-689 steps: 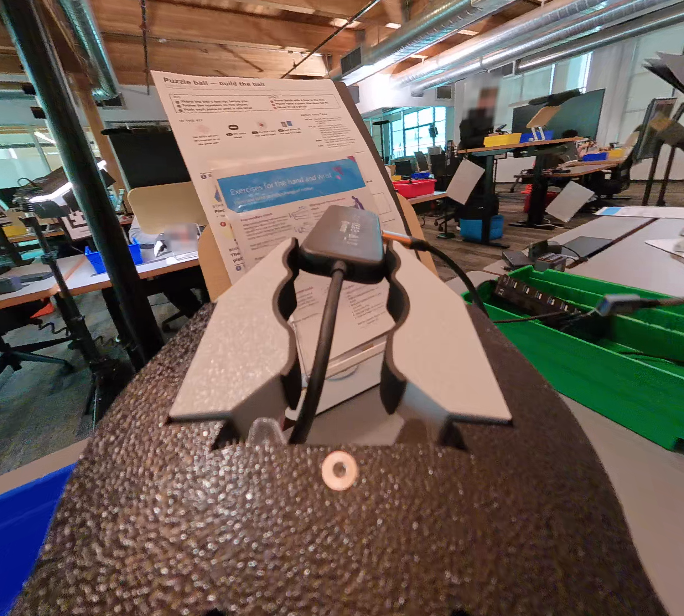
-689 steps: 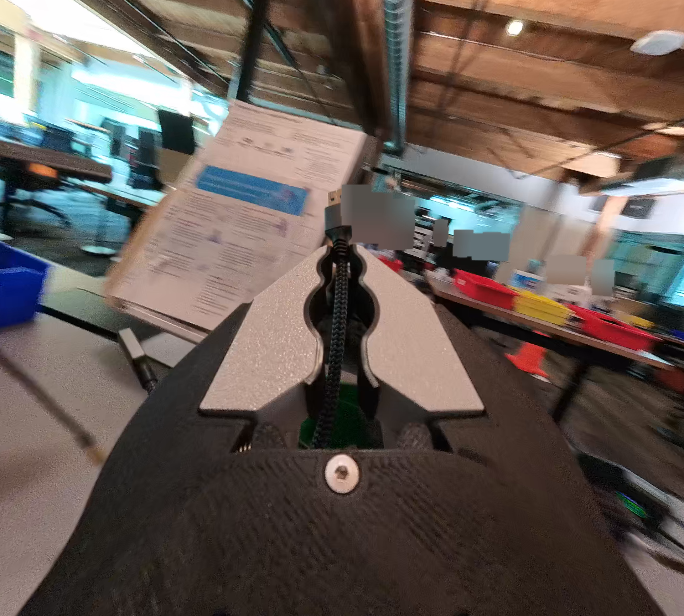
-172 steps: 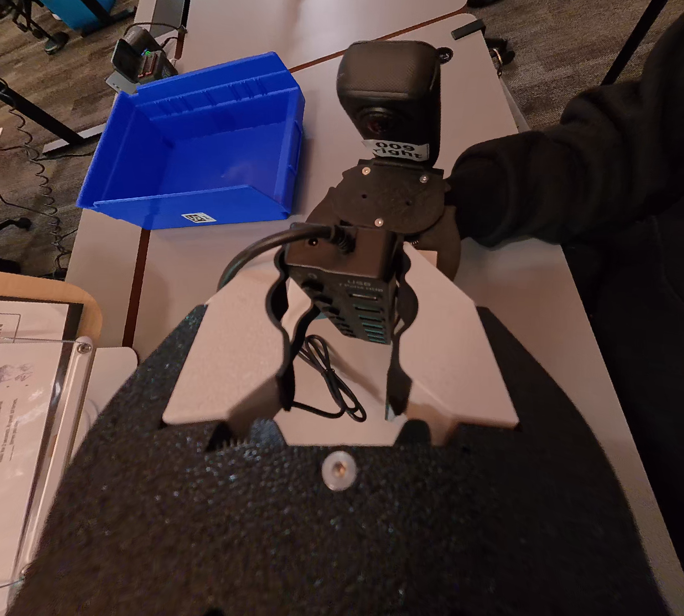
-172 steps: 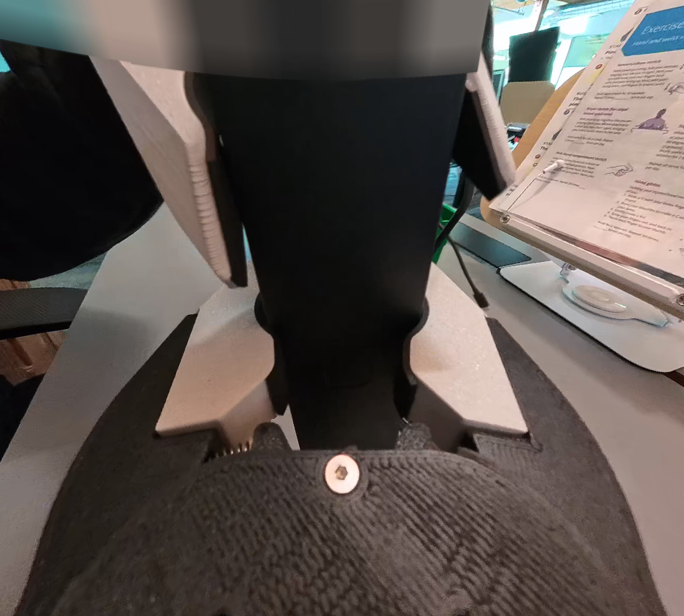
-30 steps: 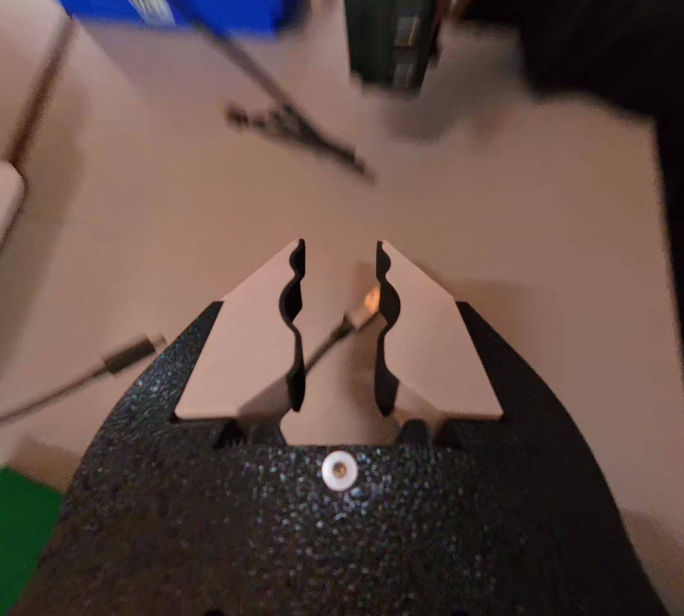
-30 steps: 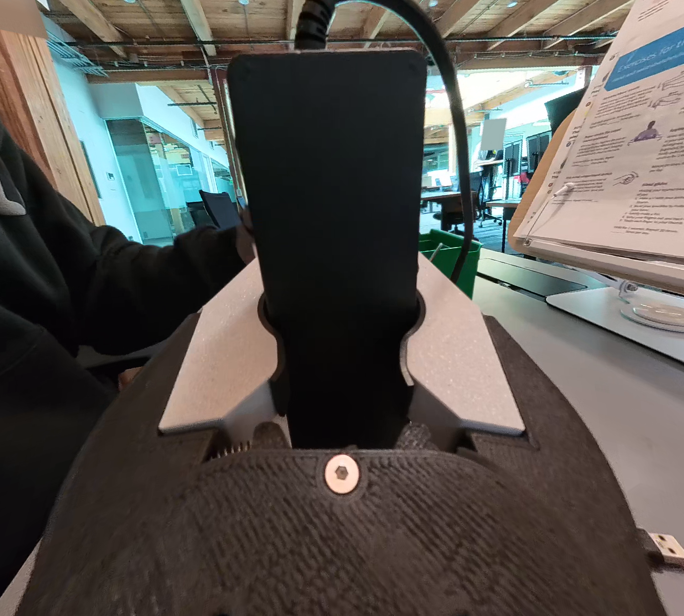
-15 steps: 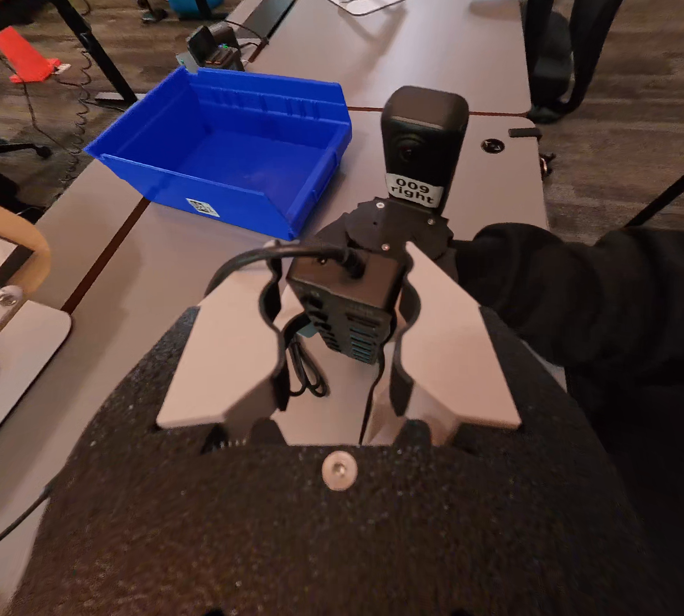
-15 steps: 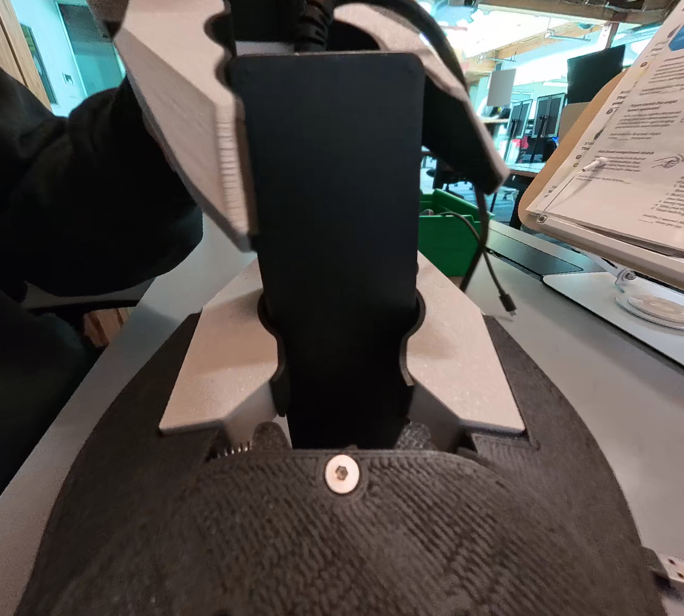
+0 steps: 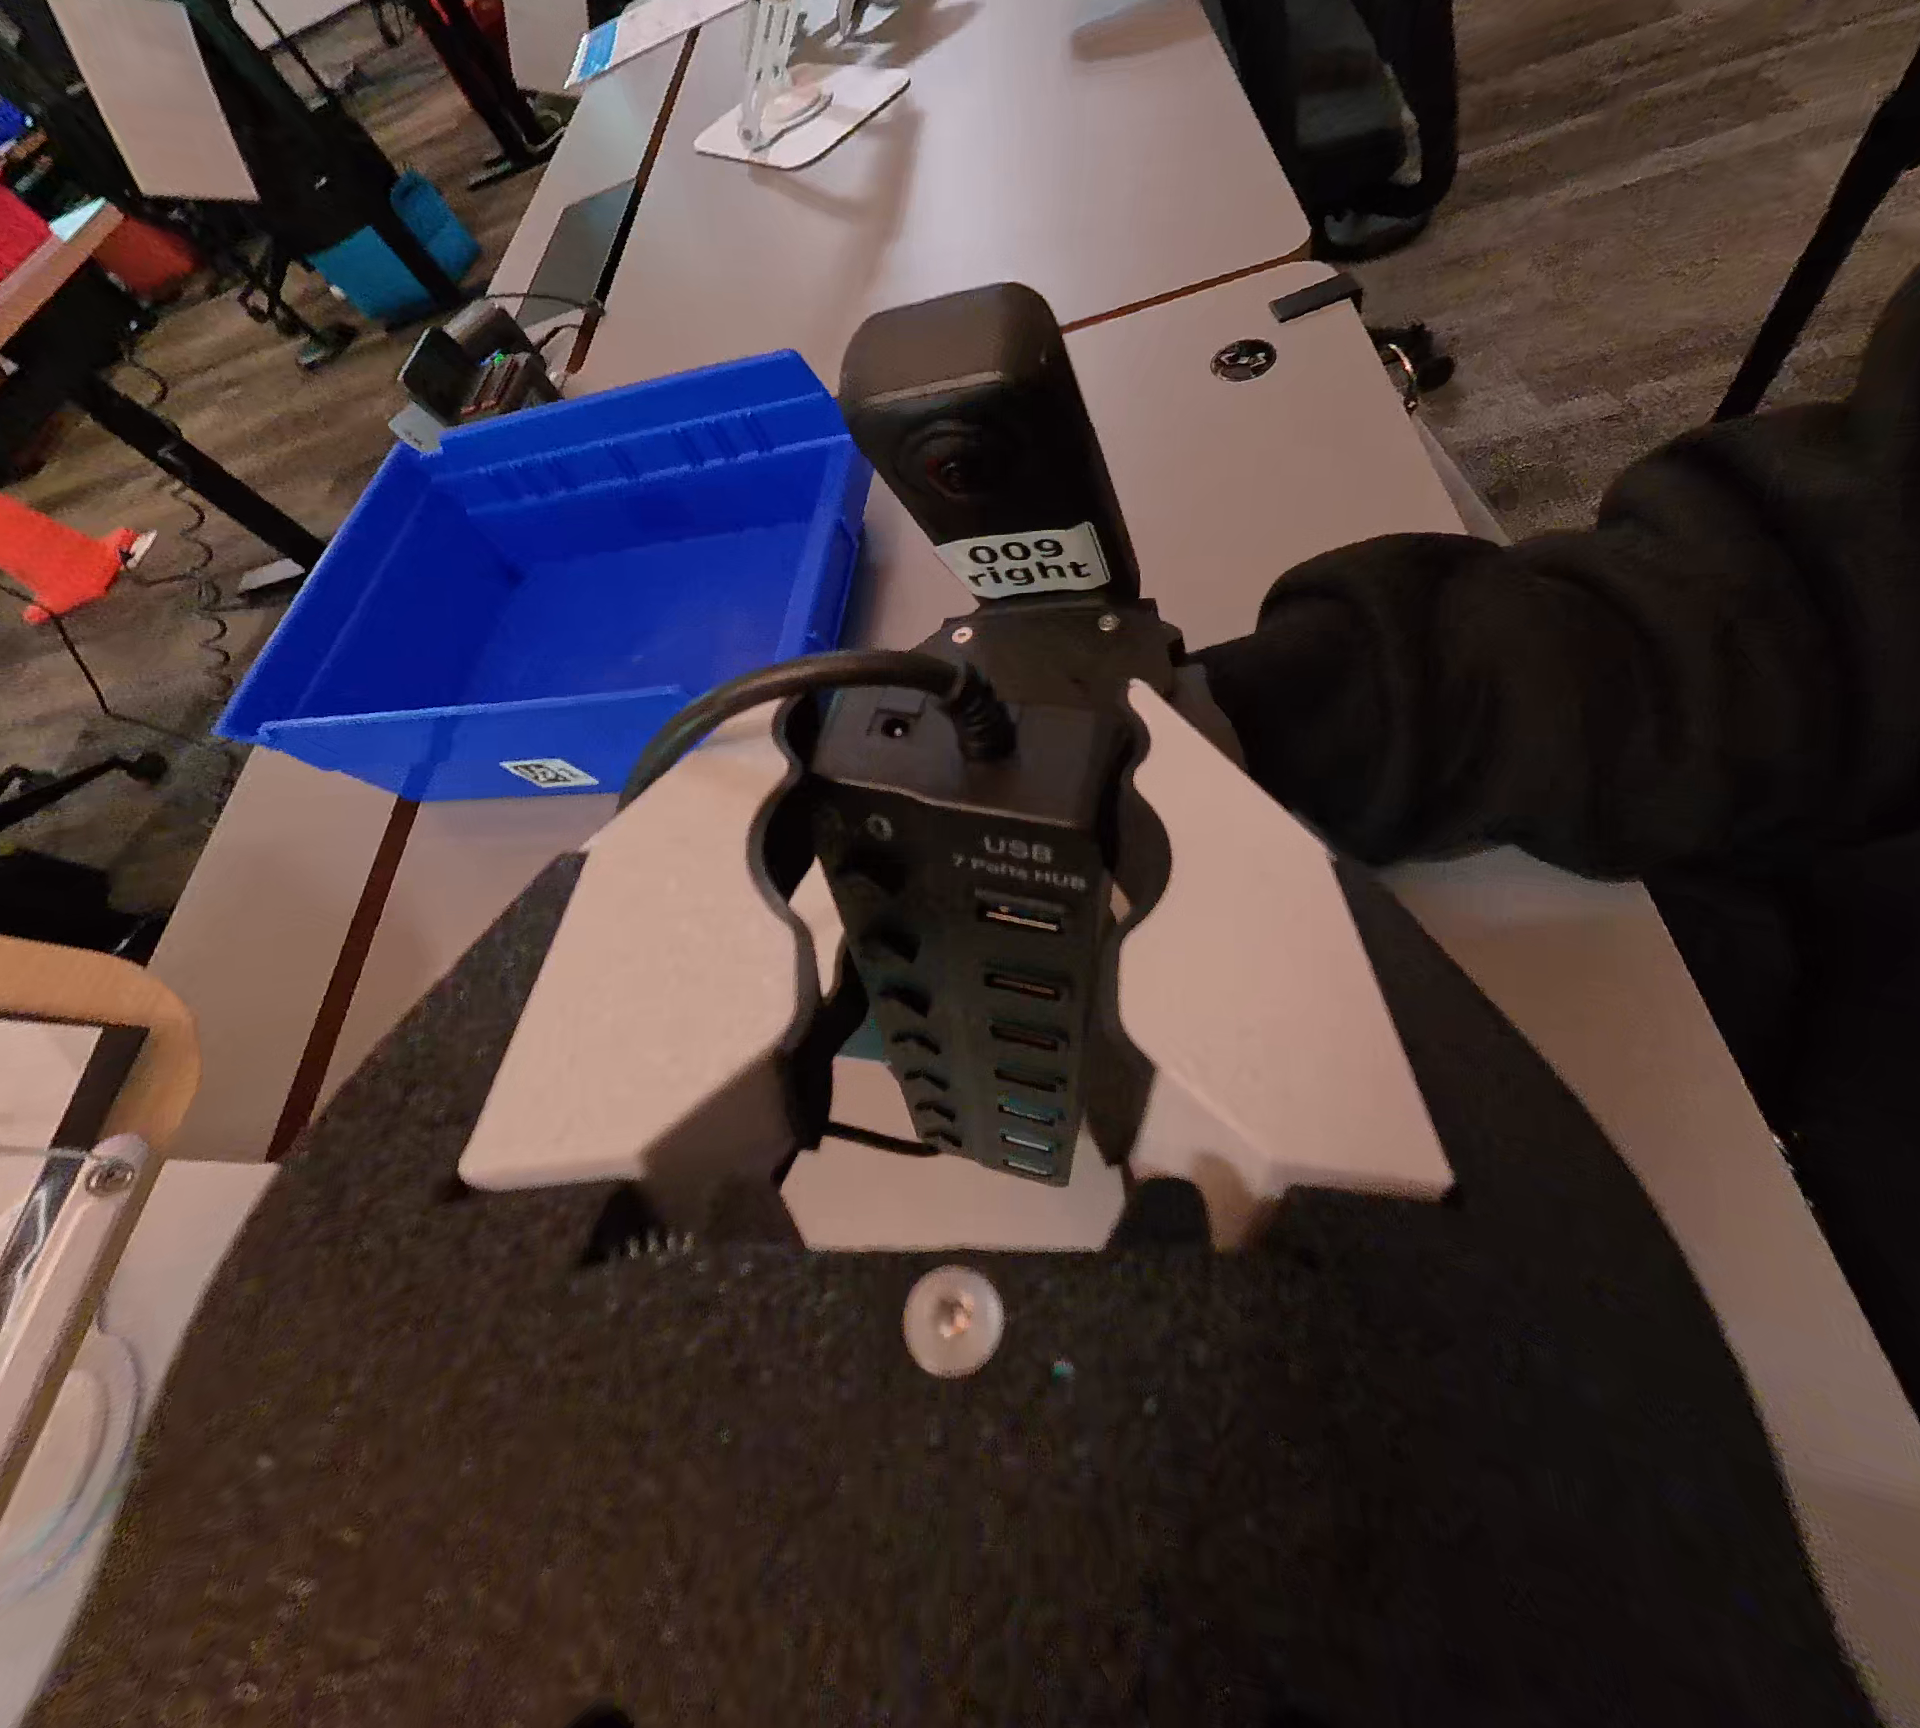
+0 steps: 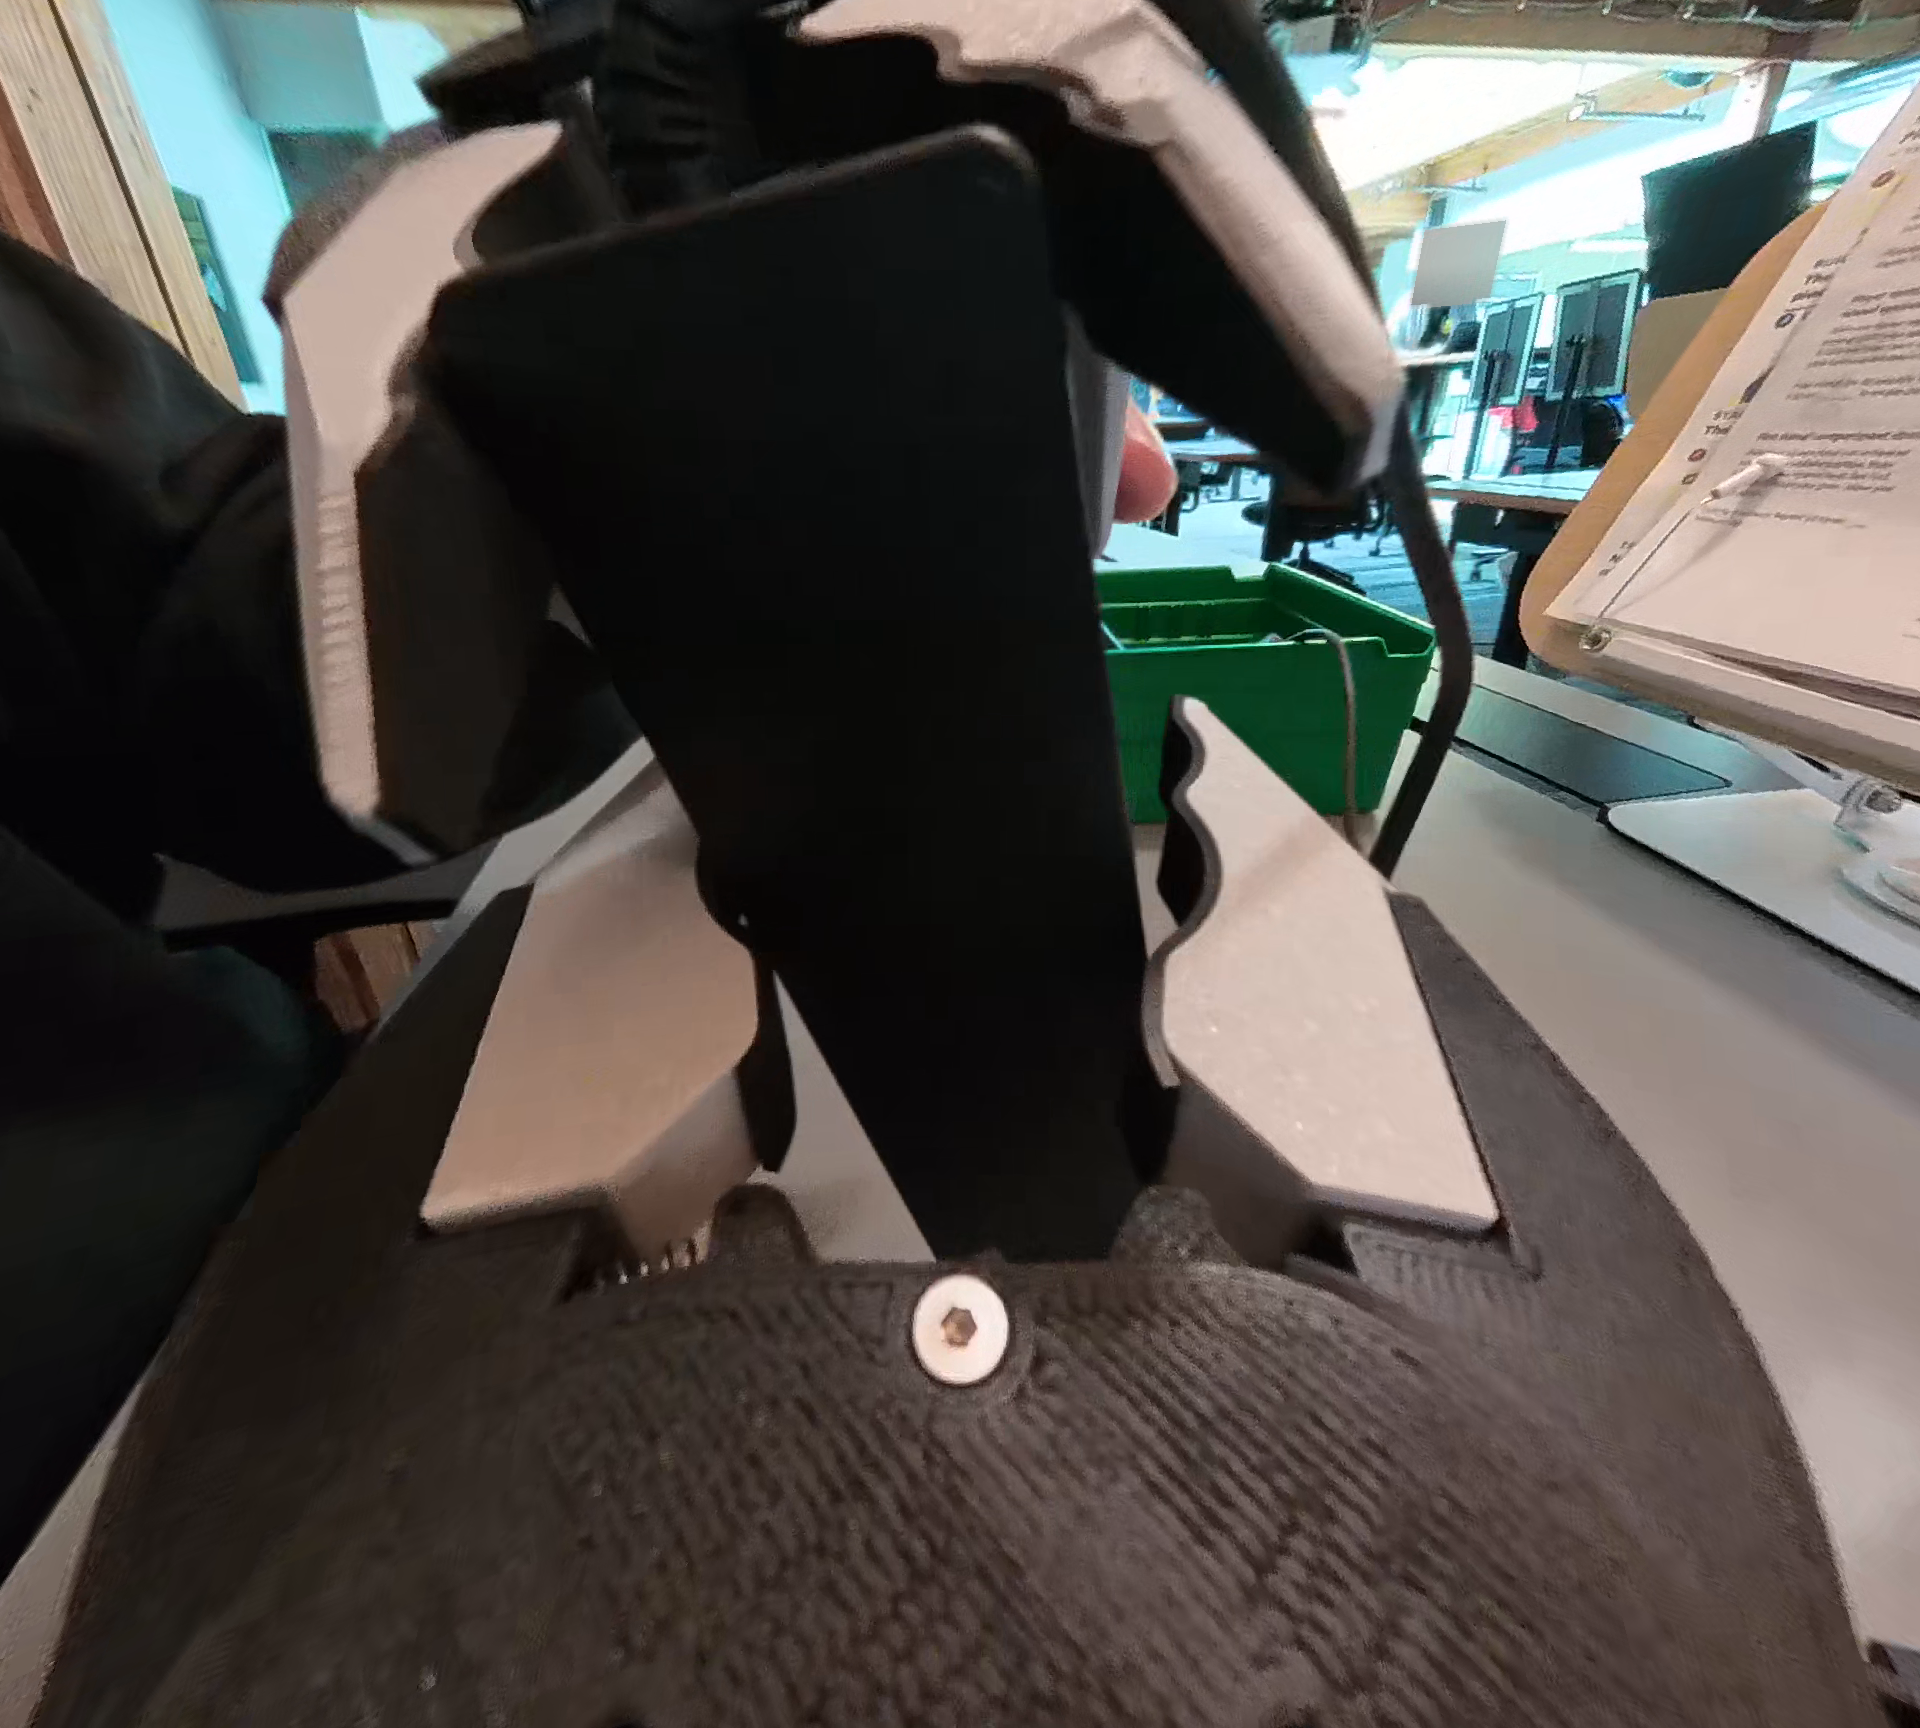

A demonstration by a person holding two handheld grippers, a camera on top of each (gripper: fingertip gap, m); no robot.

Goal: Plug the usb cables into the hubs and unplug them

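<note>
A black multi-port USB hub (image 9: pixel 966 951) stands upright above the grey table between both grippers. My left gripper (image 9: pixel 956 722) is shut on its upper end, where its black cable (image 9: pixel 748 702) leaves. In the right wrist view the hub's plain back (image 10: pixel 831 639) leans to the left. My right gripper (image 10: pixel 925 753) is open around its lower end, with a gap showing on each side. The left gripper's grey fingers (image 10: pixel 322 535) clamp the hub from above. The right gripper's camera (image 9: pixel 977 431) faces me behind the hub. All visible ports are empty.
An empty blue bin (image 9: pixel 447 743) sits behind and to the left. A green bin (image 10: pixel 1247 702) with a thin grey cable stands beyond the hub. A document stand (image 10: pixel 1766 483) is at the right. A person's black sleeve (image 9: pixel 1558 691) holds the right gripper. An office chair (image 9: pixel 1299 16) stands beyond the table.
One second ago my left gripper was open and empty low over the table. It has risen and shut on the hub's top. My right jaws have widened and the hub has tilted.
</note>
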